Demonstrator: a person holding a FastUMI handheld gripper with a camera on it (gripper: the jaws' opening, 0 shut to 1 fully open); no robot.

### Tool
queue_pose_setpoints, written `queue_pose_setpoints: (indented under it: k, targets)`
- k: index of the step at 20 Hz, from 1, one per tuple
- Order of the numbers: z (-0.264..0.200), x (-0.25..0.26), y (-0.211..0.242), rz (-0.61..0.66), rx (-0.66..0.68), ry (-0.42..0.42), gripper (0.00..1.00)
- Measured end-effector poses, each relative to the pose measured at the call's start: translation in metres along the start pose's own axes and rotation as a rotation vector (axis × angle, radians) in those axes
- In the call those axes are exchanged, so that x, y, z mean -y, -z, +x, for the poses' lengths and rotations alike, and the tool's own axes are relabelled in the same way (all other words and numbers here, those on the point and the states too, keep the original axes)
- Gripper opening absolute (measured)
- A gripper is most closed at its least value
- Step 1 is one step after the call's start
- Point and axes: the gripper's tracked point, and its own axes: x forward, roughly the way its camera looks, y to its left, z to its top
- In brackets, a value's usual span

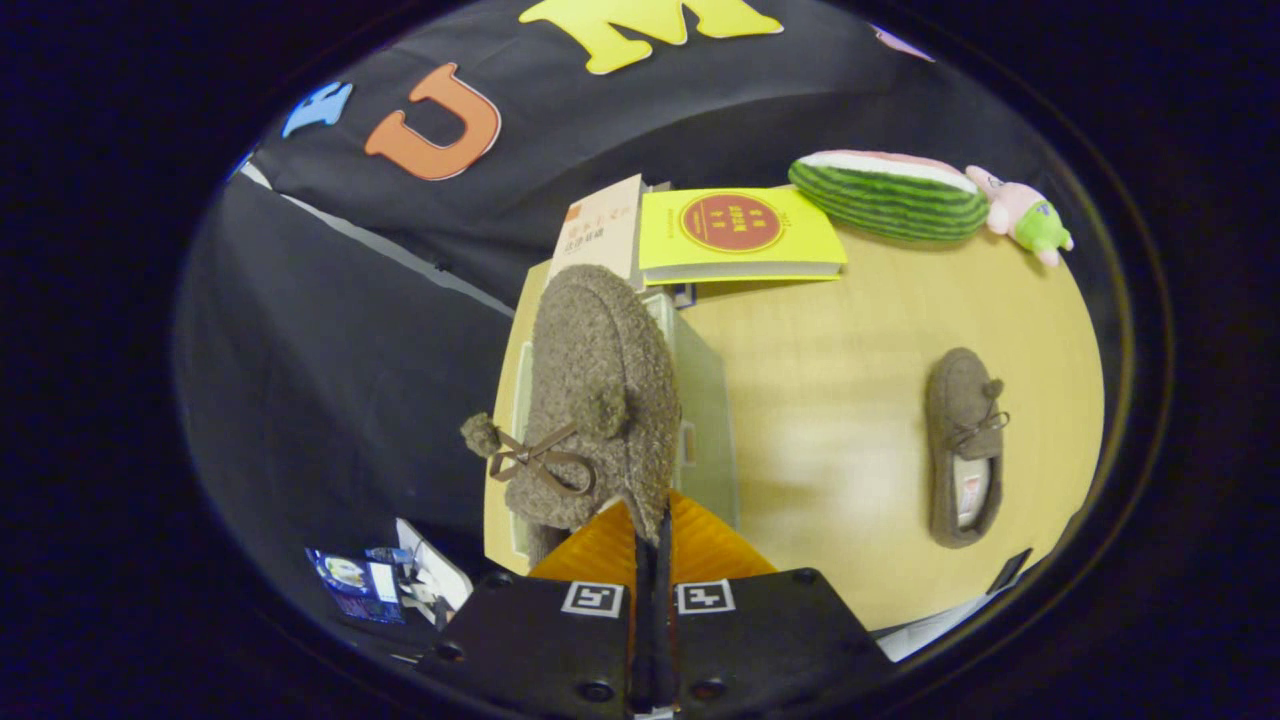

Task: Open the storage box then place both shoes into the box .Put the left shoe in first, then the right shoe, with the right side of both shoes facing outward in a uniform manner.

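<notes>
My gripper (650, 525) is shut on the rim of a fuzzy brown shoe (595, 390) with a bow and pompoms. The shoe hangs from the orange fingers (600, 545), toe pointing away, above the pale green storage box (705, 400) at the table's left end. I cannot tell whether the box lid is open, since the shoe covers most of it. The second brown shoe (963, 445) lies flat on the wooden table (830, 420), well to the right of the fingers, its opening toward me.
Beyond the box stand a yellow book (735, 235) and a beige book (605, 228). A watermelon-slice plush (885, 195) and a pink and green plush toy (1022, 212) lie at the far right corner. Small items lie on the floor (370, 580) to the left.
</notes>
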Motion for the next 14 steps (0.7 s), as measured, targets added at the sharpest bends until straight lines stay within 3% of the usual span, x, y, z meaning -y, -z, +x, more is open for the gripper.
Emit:
queue_pose_setpoints:
  k: [4,14]
  targets:
    - [0.045,-0.030,0.002,0.054,-0.018,-0.046,0.06]
    - [0.134,-0.048,0.027,-0.005,-0.026,0.009,0.06]
